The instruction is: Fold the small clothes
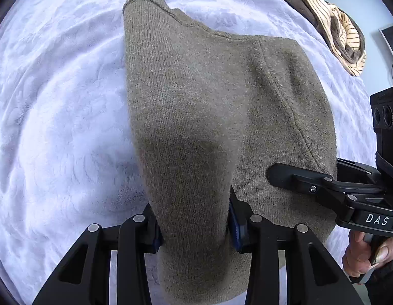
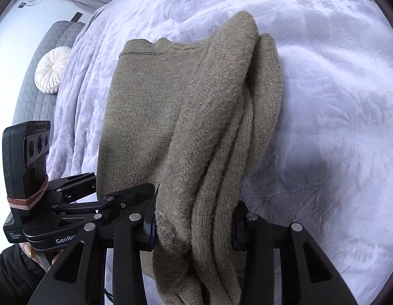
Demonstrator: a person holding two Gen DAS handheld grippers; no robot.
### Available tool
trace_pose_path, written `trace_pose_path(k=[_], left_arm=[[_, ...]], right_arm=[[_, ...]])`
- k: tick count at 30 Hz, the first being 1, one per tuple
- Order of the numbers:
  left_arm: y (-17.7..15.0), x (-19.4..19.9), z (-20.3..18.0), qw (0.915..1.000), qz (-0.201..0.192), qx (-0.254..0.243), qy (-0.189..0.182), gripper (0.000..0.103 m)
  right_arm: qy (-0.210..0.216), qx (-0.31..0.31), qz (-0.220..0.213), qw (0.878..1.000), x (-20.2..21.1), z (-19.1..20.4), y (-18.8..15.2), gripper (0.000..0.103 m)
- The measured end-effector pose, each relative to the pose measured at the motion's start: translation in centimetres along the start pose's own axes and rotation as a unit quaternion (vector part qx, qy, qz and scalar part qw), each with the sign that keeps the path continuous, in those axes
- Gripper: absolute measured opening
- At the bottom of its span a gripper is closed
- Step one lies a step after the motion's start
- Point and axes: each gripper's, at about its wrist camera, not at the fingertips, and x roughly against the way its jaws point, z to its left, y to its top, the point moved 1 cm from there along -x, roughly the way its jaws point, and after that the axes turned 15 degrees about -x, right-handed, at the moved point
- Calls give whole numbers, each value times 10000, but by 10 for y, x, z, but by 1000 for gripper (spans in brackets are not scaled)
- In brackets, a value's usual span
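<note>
Left wrist view: my left claw (image 1: 193, 218) and right claw (image 2: 193, 226) each grasp the sweater's (image 1: 209, 96) near hem on the bed (image 1: 56, 101). Sleeves appear folded in; final fold remains.

Both black grippers have 2 fingers (image 1: 237, 225) with blue pads, silver rivets, and white "DAS" lettering.

Both claw-mounted fisheyes look steeply down, close, sharing the sweater (image 1: 209, 106).
</note>
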Motion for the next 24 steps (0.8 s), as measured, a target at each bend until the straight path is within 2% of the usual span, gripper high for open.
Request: trace_pose_path(k=[3,13,24], left_arm=[[-5,9,-4,9999,-63,-58,65,41],[-24,34,-18,9996,-185,-83,183,41],[-76,61,-50,9988,-213,-122,419,41]], right_arm=[[1,47,-40,10000,0,17,-4,43],[16,212,-134,9997,16,30,-25,43],[185,496,-88,9986,32,48,-80,43]])
